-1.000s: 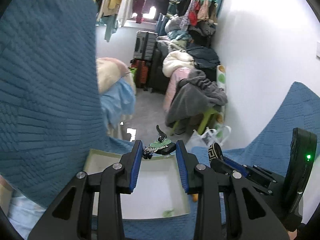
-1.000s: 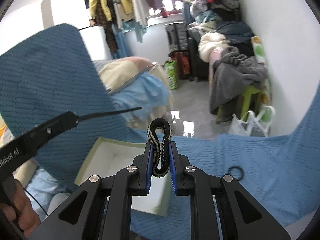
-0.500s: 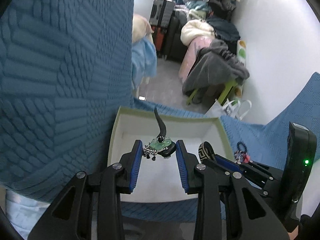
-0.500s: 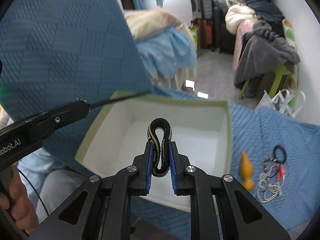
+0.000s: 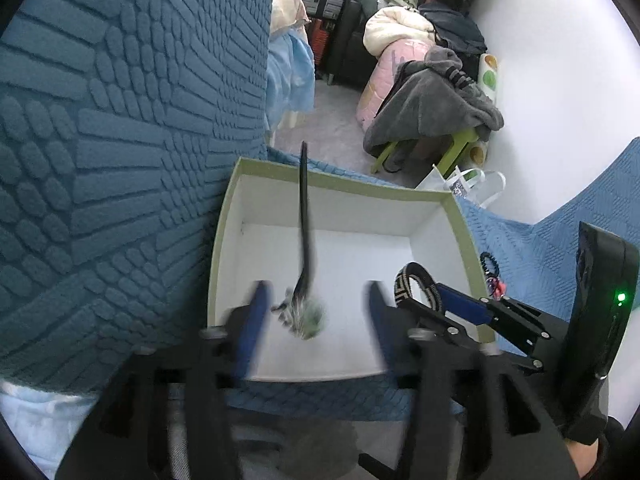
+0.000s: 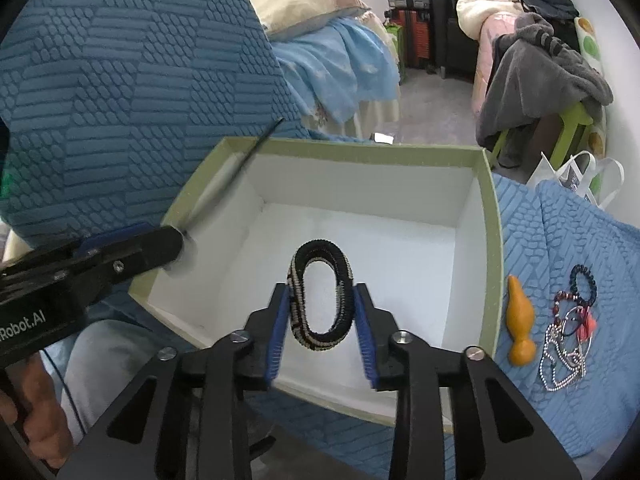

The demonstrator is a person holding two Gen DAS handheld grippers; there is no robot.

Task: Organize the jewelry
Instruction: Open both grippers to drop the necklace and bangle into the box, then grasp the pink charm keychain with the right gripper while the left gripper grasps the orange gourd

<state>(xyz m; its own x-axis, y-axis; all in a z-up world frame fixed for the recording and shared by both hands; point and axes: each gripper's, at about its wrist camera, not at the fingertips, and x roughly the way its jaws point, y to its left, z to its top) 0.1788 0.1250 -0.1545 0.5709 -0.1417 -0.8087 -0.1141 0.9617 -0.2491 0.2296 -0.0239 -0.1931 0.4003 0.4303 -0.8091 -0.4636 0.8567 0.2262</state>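
Both grippers have dropped from up over the room to just above the open box [image 6: 494, 240], and both sets of jaws have just been opening. On the left, the left gripper [image 5: 314, 314] has its jaws well apart now, blurred in mid-swing, and the green-headed hairpin [image 5: 305, 308] sits between them with clear gaps either side, its long black stem pointing up toward the far wall of the box — released, by the look of it, and about to land on the white floor. On the right, the right gripper [image 6: 320, 322] has eased off the beaded bracelet [image 6: 320, 294]: the ring has sprung from a squashed loop into an oval and is touching or nearly touching both blue pads, so whether it is truly free I cannot tell. Both pieces are held low over the box's near half, sensibly, so they fall inside and don't bounce out. Waiting on the blue cover to the right of the box: an orange gourd pendant [image 6: 519, 320] and a tangle of chains and beads [image 6: 570, 328], presumably next in line.
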